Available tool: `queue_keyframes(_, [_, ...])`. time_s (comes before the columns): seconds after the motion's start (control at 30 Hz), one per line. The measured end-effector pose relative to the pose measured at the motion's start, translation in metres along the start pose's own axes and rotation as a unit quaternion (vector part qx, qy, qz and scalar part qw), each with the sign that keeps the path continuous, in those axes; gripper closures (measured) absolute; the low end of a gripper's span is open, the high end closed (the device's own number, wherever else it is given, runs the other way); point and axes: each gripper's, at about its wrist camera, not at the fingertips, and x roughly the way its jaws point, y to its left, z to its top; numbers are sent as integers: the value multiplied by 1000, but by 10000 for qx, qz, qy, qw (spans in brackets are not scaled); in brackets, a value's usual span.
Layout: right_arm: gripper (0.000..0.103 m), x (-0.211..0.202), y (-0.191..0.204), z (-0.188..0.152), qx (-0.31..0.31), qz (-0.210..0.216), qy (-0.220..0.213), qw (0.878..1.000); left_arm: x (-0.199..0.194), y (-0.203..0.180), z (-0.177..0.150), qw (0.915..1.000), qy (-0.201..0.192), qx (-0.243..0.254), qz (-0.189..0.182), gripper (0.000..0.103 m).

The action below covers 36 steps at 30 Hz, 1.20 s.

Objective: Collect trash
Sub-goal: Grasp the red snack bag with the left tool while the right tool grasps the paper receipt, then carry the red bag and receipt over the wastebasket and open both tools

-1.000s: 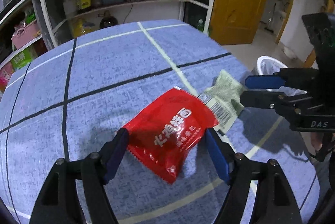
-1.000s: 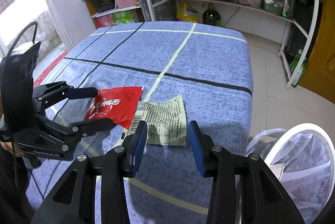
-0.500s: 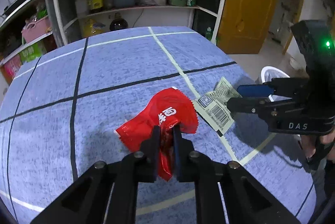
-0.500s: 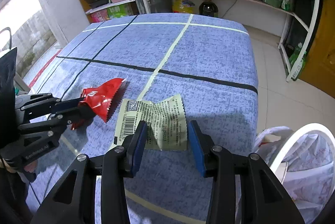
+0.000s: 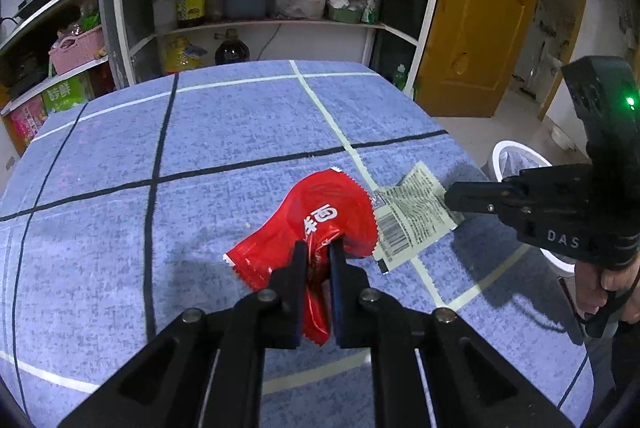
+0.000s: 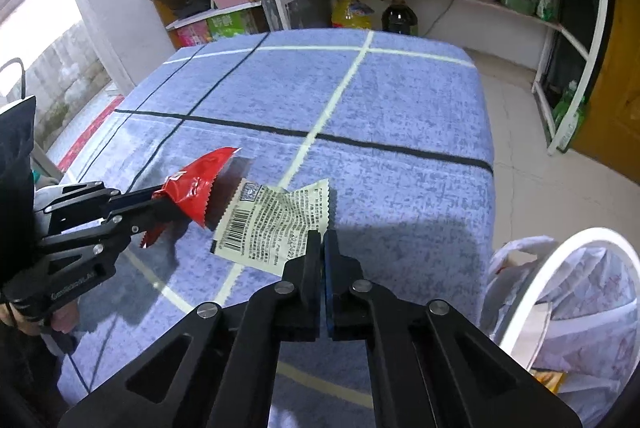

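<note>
Left wrist view
- left claw: closed down on the red wrapper, jaws narrow with red foil crumpled between them
- red wrapper: pinched at its near edge, far end curled up off the table; white characters on its face
- pale wrapper: just right of the red one, flat on the blue cloth, barcode at its near end; its left edge is next to the red foil
- right claw: comes in from the right, tips on the far right edge of the pale wrapper; the jaws have just closed, and they read as one dark bar from this side
- hand: at the right edge, wrapped around the right claw's grip
- bin: white rim showing past the table's right edge, on the floor
- shelves: far side, bottles and tubs on them

Right wrist view
- right claw: jaws pressed together on the near edge of the pale wrapper, paper caught between the pads
- pale wrapper: lies just ahead of the claw, barcode toward the left, far corner slightly lifted
- left claw: enters from the left, gripping the red wrapper, which stands up off the cloth
- red and pale wrappers: near each other; cannot tell whether they touch
- bin: near right, lined with a thin white bag, some scraps inside
- table: blue cloth with dark and pale grid lines
</note>
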Motion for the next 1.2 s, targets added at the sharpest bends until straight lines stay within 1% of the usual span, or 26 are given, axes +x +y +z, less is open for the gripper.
queue_keyframes(0.37, [103, -38, 3, -2, 37, 94, -426, 9990, -17, 1, 3, 9997, -221, -99, -53, 93])
queue_keyframes(0.6, [103, -64, -5, -9, 148, 19, -662, 9977, -27, -12, 8, 9990, -361, -78, -252, 93])
queue_keyframes(0.9, [103, -99, -26, -22, 321, -126, -908, 9953, -28, -47, 17, 9976, -435, 133, -517, 93])
queue_keyframes(1.2, [103, -129, -55, -40, 611, -326, -1083, 9917, -22, -92, 27, 9948, -438, 372, -844, 93])
